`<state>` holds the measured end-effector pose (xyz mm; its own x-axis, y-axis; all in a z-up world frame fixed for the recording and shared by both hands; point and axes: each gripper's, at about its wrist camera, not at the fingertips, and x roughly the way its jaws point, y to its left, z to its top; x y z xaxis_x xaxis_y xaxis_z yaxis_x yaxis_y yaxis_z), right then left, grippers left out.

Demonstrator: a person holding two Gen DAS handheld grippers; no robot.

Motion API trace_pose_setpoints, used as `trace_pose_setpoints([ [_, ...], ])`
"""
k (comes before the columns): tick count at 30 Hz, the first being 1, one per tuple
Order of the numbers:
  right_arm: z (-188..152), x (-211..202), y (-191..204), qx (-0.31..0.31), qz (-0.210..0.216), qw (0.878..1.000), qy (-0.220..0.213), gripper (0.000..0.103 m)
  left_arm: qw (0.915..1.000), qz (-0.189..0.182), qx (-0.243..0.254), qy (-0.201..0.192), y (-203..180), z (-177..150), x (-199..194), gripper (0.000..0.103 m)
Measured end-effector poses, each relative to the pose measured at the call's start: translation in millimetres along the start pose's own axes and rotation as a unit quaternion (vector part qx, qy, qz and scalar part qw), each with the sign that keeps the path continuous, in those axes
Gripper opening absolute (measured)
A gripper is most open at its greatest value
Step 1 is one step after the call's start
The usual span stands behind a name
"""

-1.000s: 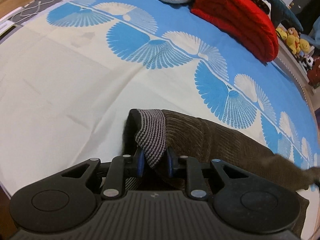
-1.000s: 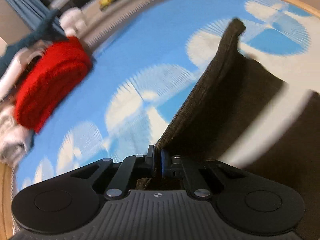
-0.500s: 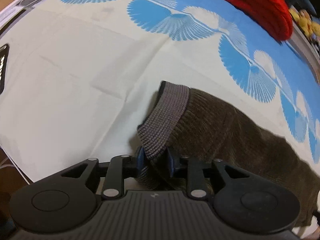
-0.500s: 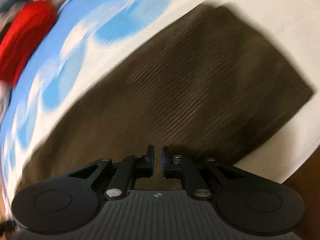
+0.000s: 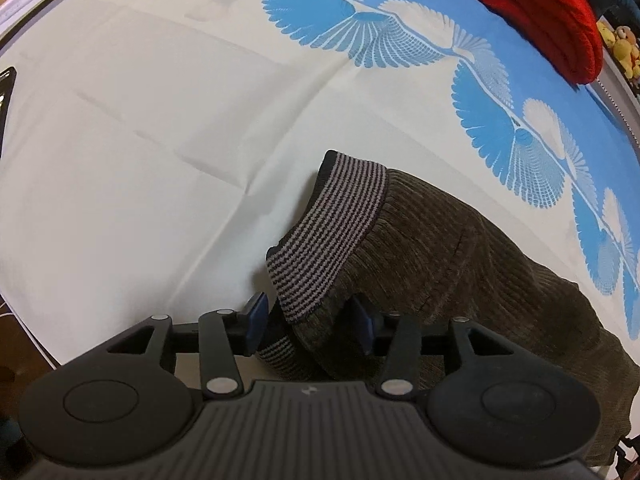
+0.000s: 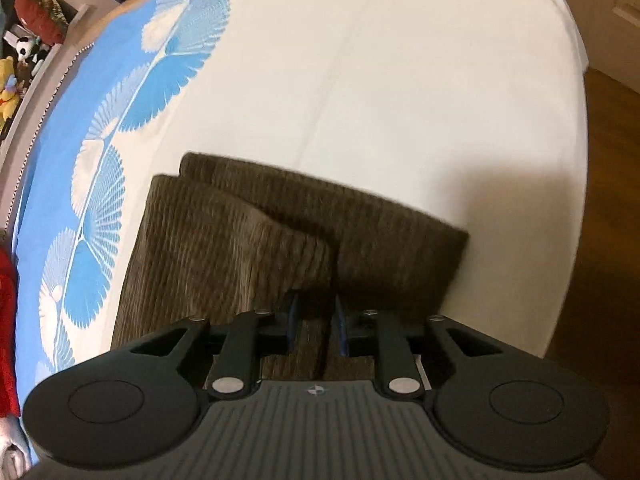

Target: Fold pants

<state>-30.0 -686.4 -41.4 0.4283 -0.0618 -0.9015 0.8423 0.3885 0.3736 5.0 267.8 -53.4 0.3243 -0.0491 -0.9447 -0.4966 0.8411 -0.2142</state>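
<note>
left gripper (image 5: 310, 322): jaws opening, striped waistband (image 5: 326, 236) loose between them
right gripper (image 6: 314, 326): jaws opening, corduroy pants (image 6: 224, 248) fold between
long axis: runs rightward from left gripper

Pants' striped waistband (image 5: 328, 236) between opening jaws

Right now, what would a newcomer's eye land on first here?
The dark brown corduroy pants lying on the cream and blue fan-print bedsheet, their grey striped ribbed waistband sticking up between the opening left gripper. The opening right gripper straddles a raised fold. A folded red knit blanket sits far right.
</note>
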Motion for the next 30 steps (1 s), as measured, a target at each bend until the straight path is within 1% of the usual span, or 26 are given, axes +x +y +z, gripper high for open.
trace_pose_setpoints([
  [1,1,2,3,-0.001,0.004,1.000,-0.003,0.021,1.0000,0.000,-0.001,0.001,0,0,1,0.051],
  [2,-1,5,-3,-0.003,0.008,1.000,-0.004,0.021,1.0000,0.000,-0.002,0.002,0,0,2,0.051],
  [4,0,6,-4,-0.008,0.004,1.000,-0.009,0.021,1.0000,0.003,0.000,0.004,-1,0,4,0.051],
  [5,-2,4,-9,-0.006,0.001,1.000,-0.010,0.021,1.0000,0.004,0.001,0.005,-1,0,4,0.051],
  [8,-3,1,-5,0.008,0.003,1.000,-0.012,0.021,1.0000,0.002,0.003,0.007,-4,0,6,0.051],
  [9,-5,-3,-5,0.010,0.007,1.000,-0.013,0.024,1.0000,0.001,0.004,0.006,-4,-1,6,0.051],
  [11,-7,-9,-6,0.019,0.013,1.000,-0.017,0.033,1.0000,0.000,0.004,0.007,-5,-1,7,0.052],
  [12,-7,-12,-8,0.024,0.014,0.999,-0.020,0.042,1.0000,0.000,0.005,0.008,-5,-1,7,0.052],
  [13,-8,-13,-8,0.025,0.015,0.999,-0.021,0.046,1.0000,0.000,0.006,0.008,-6,-2,7,0.052],
  [17,-10,-10,-6,0.020,0.027,0.999,-0.011,0.046,0.9999,0.000,0.011,0.008,-9,-1,9,0.052],
  [24,-10,1,4,-0.022,-0.012,1.000,-0.019,0.046,0.9999,0.005,0.013,0.009,-11,-2,11,0.051],
  [26,-11,2,5,-0.027,-0.019,0.999,-0.022,0.041,0.9999,0.005,0.013,0.009,-10,-2,12,0.050],
  [27,-11,2,6,-0.030,-0.019,0.999,-0.023,0.032,0.9999,0.005,0.012,0.009,-10,-1,12,0.048],
  [28,-12,1,8,-0.037,-0.022,0.999,-0.026,0.024,0.9999,0.006,0.011,0.008,-11,-1,12,0.042],
  [29,-13,0,10,-0.045,-0.025,0.998,-0.030,0.020,0.9999,0.009,0.013,0.006,-11,-1,12,0.034],
  [30,-14,-1,11,-0.051,-0.024,0.998,-0.033,0.013,0.9997,0.013,0.019,0.004,-12,-1,12,0.031],
])
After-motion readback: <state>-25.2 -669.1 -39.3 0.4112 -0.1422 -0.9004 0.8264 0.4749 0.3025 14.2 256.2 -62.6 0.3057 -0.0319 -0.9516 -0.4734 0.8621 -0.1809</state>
